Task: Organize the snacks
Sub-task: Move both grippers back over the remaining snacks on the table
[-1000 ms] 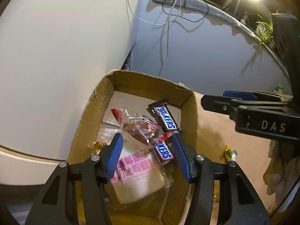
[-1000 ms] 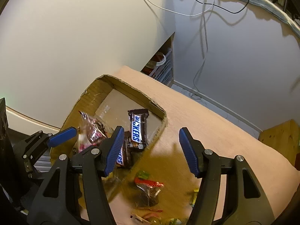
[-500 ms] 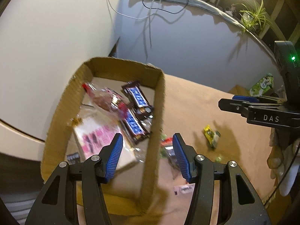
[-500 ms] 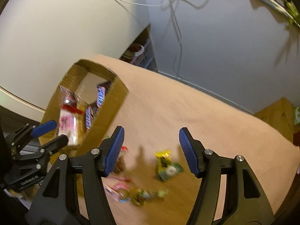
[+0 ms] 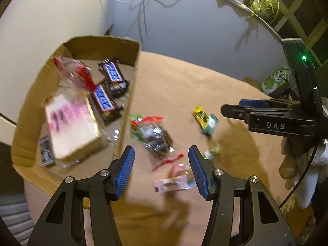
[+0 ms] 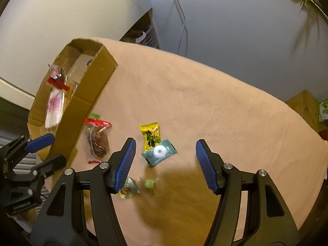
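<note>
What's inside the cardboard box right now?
In the cardboard box: two Snickers bars, a clear red-trimmed bag, a white-and-pink packet, and a small dark wrapper. Anything beneath the packet is covered, and motion blur hides labels.

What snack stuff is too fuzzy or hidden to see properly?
- Left wrist view: the pink packet is motion-blurred, so its print cannot be read.
- Left wrist view: the big white-and-pink package in the cardboard box is blurred; its words are unreadable.
- Right wrist view: the round sweet is partly behind the right tool.
</note>
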A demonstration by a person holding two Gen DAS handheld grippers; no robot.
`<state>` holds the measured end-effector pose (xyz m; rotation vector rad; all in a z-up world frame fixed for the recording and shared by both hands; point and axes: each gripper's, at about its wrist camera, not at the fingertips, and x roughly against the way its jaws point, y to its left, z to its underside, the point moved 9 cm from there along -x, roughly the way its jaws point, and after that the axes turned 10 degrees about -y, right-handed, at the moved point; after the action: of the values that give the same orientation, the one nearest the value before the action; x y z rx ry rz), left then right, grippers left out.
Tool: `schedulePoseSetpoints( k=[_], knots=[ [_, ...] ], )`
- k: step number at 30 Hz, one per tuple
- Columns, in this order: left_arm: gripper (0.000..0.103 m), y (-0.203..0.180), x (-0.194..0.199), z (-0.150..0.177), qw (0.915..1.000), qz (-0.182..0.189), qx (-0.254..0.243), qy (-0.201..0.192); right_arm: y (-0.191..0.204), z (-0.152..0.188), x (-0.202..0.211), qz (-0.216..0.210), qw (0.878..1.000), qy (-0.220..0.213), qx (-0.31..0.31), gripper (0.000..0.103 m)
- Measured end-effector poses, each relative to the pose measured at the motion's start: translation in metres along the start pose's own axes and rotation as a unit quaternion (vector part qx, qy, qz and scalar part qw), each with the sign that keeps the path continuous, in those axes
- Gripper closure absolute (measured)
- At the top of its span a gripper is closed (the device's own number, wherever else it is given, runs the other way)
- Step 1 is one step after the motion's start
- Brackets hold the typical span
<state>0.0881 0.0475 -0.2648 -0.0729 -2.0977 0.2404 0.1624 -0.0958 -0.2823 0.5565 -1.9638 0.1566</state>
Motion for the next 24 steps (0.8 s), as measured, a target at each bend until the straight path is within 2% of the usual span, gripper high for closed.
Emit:
schedulePoseSetpoints(
  k=[10, 16, 20, 24],
  knots=[
    [0.051, -0.005, -0.023, 0.014, 0.9990, -0.023, 0.033, 0.017, 0.004, 0.020, -0.020, -0.018, 0.998, 0.026, 0.049, 0.039],
    [0.051, -0.002, -0.030, 0.018, 0.9975, -0.043, 0.054, 0.007, 0.012, 0.018, -0.031, -0.029, 0.996, 0.033, 0.082, 0.039],
    [0.051, -0.004, -0.033, 0.015, 0.9968, -0.061, 0.051, -0.007, 0.018, 0.014, -0.038, -0.037, 0.994, 0.032, 0.101, 0.039],
    [0.051, -0.014, -0.036, 0.015, 0.9967, -0.063, 0.050, -0.014, 0.024, 0.012, -0.049, -0.042, 0.992, 0.034, 0.116, 0.039]
  ],
)
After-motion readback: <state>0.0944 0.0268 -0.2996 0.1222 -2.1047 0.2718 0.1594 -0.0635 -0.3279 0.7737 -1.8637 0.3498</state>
